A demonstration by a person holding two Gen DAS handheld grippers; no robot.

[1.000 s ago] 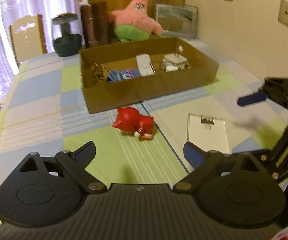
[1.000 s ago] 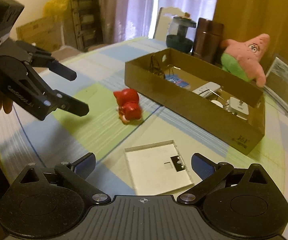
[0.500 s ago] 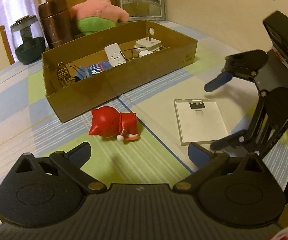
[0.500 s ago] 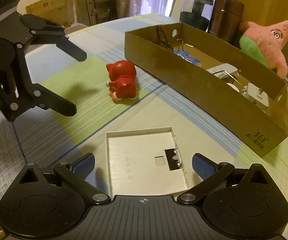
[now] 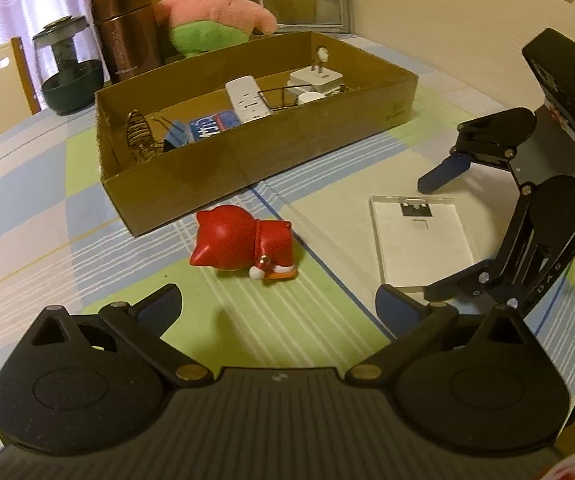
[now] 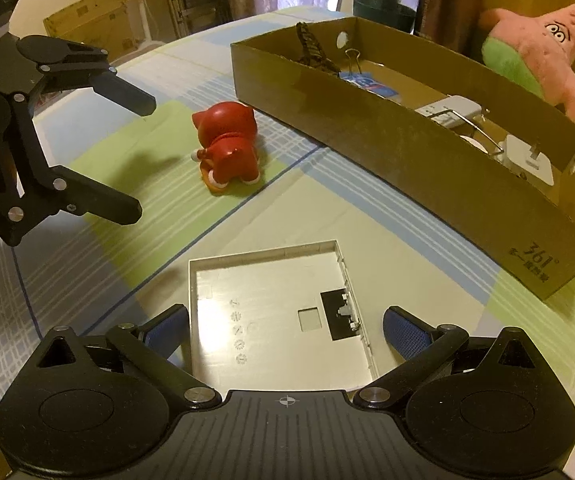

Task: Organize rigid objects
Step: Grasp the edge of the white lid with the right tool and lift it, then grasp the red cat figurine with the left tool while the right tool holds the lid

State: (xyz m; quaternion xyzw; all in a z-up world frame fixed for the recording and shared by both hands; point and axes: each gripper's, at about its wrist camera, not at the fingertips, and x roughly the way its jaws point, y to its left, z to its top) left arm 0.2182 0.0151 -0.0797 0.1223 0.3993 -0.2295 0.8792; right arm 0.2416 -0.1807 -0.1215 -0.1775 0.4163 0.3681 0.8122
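A red cat figurine (image 5: 243, 248) lies on its side on the checked tablecloth, just ahead of my open, empty left gripper (image 5: 277, 306). It also shows in the right wrist view (image 6: 227, 152). A flat white plastic panel (image 6: 275, 312) lies between the fingers of my open right gripper (image 6: 285, 326); whether the pads touch it I cannot tell. In the left wrist view the panel (image 5: 419, 240) sits under the right gripper (image 5: 427, 236). The left gripper (image 6: 143, 156) appears at the left of the right wrist view.
A shallow cardboard box (image 5: 255, 148) behind the figurine holds a white remote (image 5: 247, 98), a white plug adapter (image 5: 315, 78), a blue card and binder clips. Behind it stand a Patrick plush (image 5: 211, 8), a brown flask (image 5: 125, 36) and a picture frame (image 5: 301, 2).
Both grippers have moved in and lower: the figurine is nearer the left gripper, and the panel has come between the right gripper's fingers. Both stay open.
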